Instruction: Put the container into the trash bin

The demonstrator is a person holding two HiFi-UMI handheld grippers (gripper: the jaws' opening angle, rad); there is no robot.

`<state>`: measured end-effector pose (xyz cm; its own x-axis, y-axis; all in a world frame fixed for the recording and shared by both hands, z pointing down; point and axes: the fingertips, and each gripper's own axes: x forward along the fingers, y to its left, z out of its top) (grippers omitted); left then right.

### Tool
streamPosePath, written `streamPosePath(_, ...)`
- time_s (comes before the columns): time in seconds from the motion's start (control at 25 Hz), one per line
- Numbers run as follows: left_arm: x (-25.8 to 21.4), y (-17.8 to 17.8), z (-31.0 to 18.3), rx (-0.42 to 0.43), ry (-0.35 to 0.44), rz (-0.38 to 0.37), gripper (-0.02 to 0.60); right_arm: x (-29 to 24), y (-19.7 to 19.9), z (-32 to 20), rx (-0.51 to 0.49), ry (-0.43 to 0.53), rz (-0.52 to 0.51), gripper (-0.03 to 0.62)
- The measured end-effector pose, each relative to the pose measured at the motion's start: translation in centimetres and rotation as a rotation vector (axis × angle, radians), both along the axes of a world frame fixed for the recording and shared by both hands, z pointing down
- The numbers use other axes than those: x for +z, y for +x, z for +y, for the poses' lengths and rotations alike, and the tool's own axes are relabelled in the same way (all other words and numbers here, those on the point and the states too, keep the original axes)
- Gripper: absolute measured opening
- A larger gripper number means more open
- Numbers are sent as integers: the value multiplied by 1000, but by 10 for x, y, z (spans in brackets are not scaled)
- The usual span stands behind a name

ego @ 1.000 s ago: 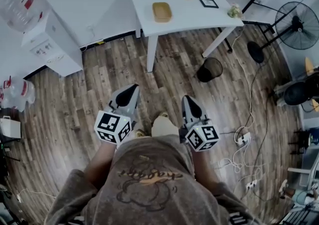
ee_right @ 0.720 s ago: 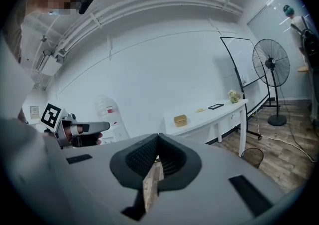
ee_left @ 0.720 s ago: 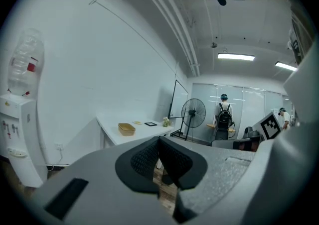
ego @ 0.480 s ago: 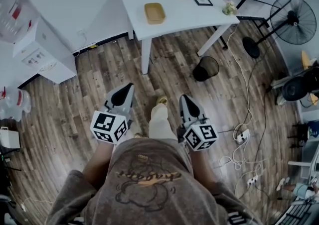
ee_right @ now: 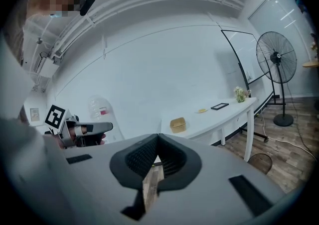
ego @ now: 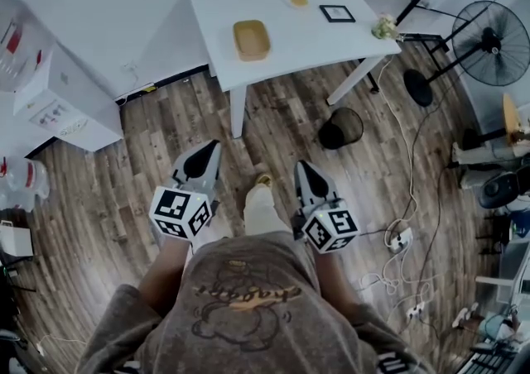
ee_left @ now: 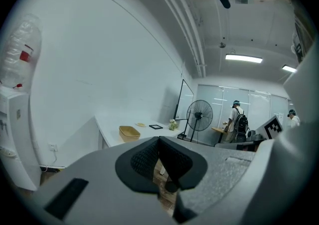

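A tan, shallow container (ego: pixel 251 39) sits on the white table (ego: pixel 298 33) ahead of me; it also shows in the left gripper view (ee_left: pixel 129 132) and the right gripper view (ee_right: pixel 177 125). The black mesh trash bin (ego: pixel 342 127) stands on the wooden floor by the table's right leg, and its rim shows low in the right gripper view (ee_right: pixel 260 163). My left gripper (ego: pixel 211 147) and right gripper (ego: pixel 301 167) are held side by side in front of my body, well short of the table. Both are shut with nothing between the pads (ee_left: pixel 149 157) (ee_right: pixel 144 155).
On the table lie a small plate (ego: pixel 298 0), a black picture frame (ego: pixel 337 13) and a little flower bunch (ego: pixel 383 27). A standing fan (ego: pixel 497 33) is at the right, a water dispenser (ego: pixel 50 99) at the left. Cables and a power strip (ego: pixel 402 236) lie on the floor to the right.
I have walked forward: the table, container and bin have come a little closer. Both grippers travelled with me, still shut and level.
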<state>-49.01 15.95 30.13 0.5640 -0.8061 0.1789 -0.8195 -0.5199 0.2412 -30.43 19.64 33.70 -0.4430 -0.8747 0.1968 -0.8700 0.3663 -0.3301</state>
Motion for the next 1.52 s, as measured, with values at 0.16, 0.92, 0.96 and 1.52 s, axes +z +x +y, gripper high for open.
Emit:
streamPosePath(0.16, -2, 5, -46, -8, -9, -2, 5, 1, 4, -49, -13, -13, -5, 0)
streamPosePath(0.92, -16, 56, -239, -110, -49, -32, 5, -11, 72, -246, -67, -23, -41, 0)
streamPosePath(0.96, -16, 59, -247, -118, -50, -29, 5, -11, 77, -254, -69, -24, -41, 0)
streamPosePath(1.52, -37, 64, -311, -113, -19, 13, 5, -22, 86, -326, -63, -8, -50, 1)
